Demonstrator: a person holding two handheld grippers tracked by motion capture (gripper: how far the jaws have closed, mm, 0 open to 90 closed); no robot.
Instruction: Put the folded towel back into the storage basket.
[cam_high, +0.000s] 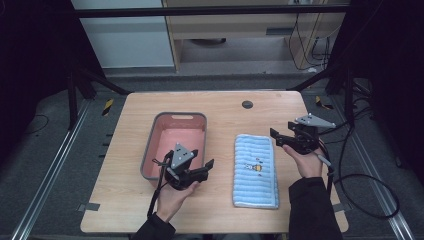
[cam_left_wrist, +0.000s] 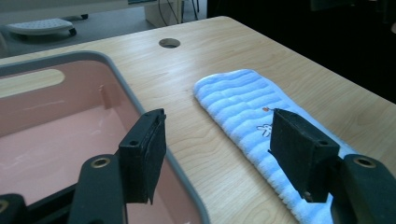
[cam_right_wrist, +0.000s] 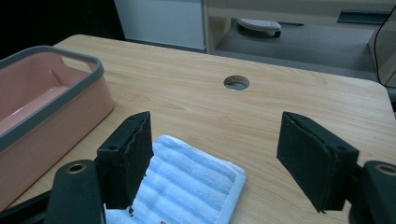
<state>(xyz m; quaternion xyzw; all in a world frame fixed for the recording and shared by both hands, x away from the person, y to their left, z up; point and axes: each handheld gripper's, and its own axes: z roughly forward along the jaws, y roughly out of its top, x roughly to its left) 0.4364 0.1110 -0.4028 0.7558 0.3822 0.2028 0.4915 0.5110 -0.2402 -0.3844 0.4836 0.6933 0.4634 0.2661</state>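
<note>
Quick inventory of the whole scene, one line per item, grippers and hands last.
towel: 1, light blue striped with a small embroidered motif, folded flat on the table right of the basin
basin: 1, pink with grey rim, on the table left of centre, nothing visible inside
table: 1, light wood, with a round cable hole near its far edge
left gripper: 1, black, jaws open, held above the basin's near right corner
right gripper: 1, black, jaws open, beside the towel's far right corner
hands: 2, left hand and right hand, dark sleeves, each holding a gripper
</note>
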